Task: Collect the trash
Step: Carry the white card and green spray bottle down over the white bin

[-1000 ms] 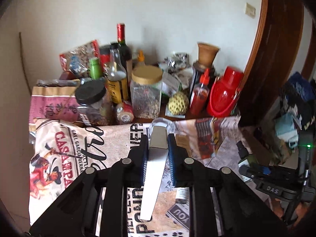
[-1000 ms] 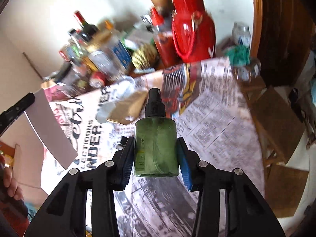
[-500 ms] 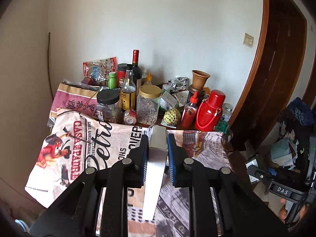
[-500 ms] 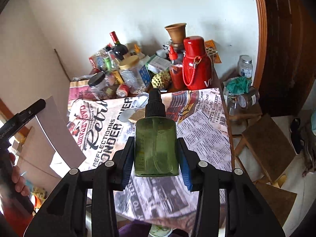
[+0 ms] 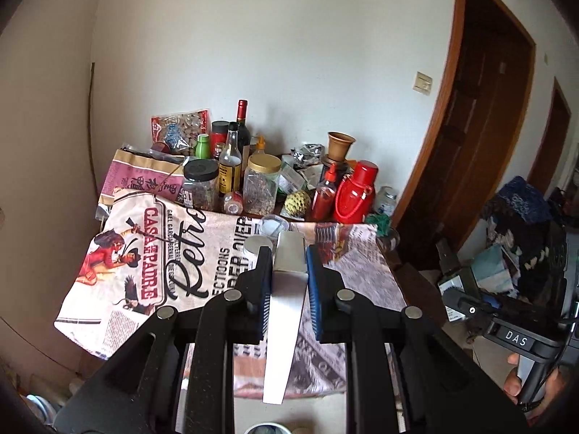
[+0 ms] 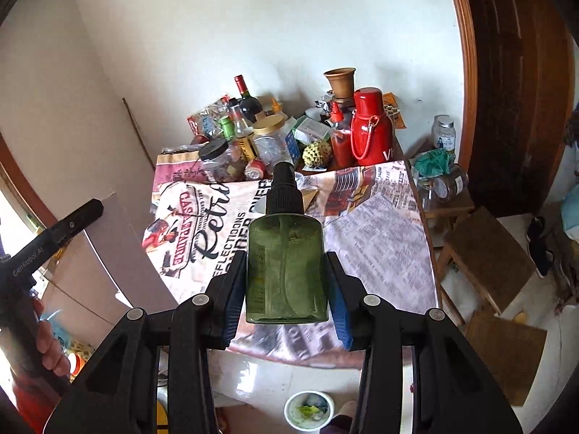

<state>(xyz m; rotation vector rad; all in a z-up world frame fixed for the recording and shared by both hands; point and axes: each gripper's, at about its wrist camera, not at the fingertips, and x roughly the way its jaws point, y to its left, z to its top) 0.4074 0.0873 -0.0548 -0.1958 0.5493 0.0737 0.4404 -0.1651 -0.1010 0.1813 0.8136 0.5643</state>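
Observation:
My left gripper (image 5: 288, 253) is shut on a thin flat grey card (image 5: 286, 289), seen edge-on in the left wrist view. In the right wrist view the same card (image 6: 108, 253) shows as a broad board at the far left. My right gripper (image 6: 286, 258) is shut on a green spray bottle (image 6: 286, 271) with a black pump top. Both are held in the air in front of the cloth-covered table (image 6: 380, 235). A white bin (image 6: 308, 410) with scraps inside stands on the floor below the right gripper. A clear plastic cup (image 5: 271, 224) lies on the cloth.
Bottles, jars and a red flask (image 5: 356, 195) crowd the back of the table by the wall. Wooden stools (image 6: 488, 253) stand to the right, beside a dark door frame (image 5: 452, 144). A pile of clothes (image 5: 521, 224) is further right. A hand (image 6: 47, 340) grips the left tool.
Both grippers have drawn back and upward from the table, which now looks smaller and farther off. The white bin has come into view on the floor. Card and bottle stay gripped.

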